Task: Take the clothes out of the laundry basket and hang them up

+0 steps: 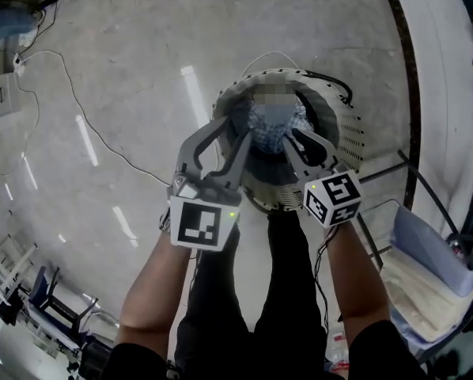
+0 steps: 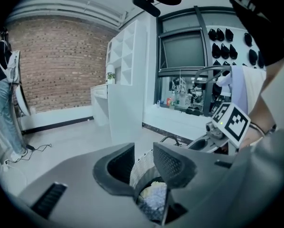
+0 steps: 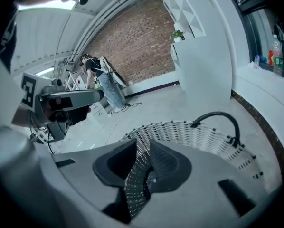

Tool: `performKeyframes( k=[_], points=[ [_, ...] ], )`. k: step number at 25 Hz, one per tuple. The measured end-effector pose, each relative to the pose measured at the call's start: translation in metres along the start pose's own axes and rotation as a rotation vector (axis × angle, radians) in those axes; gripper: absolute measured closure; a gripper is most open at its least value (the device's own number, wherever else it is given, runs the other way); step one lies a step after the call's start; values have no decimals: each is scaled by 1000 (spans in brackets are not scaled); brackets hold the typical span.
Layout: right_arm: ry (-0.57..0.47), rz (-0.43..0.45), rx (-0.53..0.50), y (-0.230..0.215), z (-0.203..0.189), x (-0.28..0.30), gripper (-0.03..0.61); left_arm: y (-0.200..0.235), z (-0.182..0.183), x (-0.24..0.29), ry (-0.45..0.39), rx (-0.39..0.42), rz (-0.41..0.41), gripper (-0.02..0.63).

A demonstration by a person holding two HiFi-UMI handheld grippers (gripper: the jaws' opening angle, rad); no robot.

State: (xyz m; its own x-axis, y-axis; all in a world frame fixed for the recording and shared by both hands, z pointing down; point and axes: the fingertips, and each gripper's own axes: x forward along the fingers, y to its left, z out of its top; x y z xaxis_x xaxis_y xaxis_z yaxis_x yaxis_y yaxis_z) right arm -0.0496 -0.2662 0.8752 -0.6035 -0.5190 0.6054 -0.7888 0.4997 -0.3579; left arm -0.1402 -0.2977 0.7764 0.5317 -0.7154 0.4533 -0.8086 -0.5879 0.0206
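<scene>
Two grippers hang over a single laundry basket [image 1: 351,133], which stands on the bare floor; no table shows, so places here go by the basket's rim. Far left, a thin cable [image 1: 70,93] trails across the floor, well apart from the work. The left gripper [image 1: 235,131] hovers above the left rim with its jaws set wide and nothing between them; in its own view the gap frames only the basket's white woven wall and the garment below. Inside the basket lies a crumpled blue-grey patterned garment [image 1: 272,129], heaped in the middle, and I can make out no other contents. It looks light, limp and unbreakable, so it should sag and trail when lifted. A pinch on a raised fold at the top of the heap seems the easiest hold, and a second hold at a shoulder or hem would likely be needed to spread it for hanging. The right gripper [image 1: 300,142] reaches in over the right side just beside the cloth, its jaws only narrowly parted and closed on nothing. Further right, past the basket's dark handle [image 3: 222,118], a dark metal frame [image 1: 414,165] carries pale cloths.
</scene>
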Motion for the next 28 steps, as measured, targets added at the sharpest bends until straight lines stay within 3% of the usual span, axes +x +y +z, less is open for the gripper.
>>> performKeyframes(
  k=[9, 18, 28],
  points=[
    [138, 59, -80, 1, -88, 68, 440, 9, -63, 6, 26, 20, 4, 476],
    [314, 139, -275, 2, -159, 128, 387, 18, -112, -3, 62, -13, 33, 466],
    [528, 173, -454, -19, -231, 185, 373, 29, -162, -19, 113, -38, 58, 463]
  ],
)
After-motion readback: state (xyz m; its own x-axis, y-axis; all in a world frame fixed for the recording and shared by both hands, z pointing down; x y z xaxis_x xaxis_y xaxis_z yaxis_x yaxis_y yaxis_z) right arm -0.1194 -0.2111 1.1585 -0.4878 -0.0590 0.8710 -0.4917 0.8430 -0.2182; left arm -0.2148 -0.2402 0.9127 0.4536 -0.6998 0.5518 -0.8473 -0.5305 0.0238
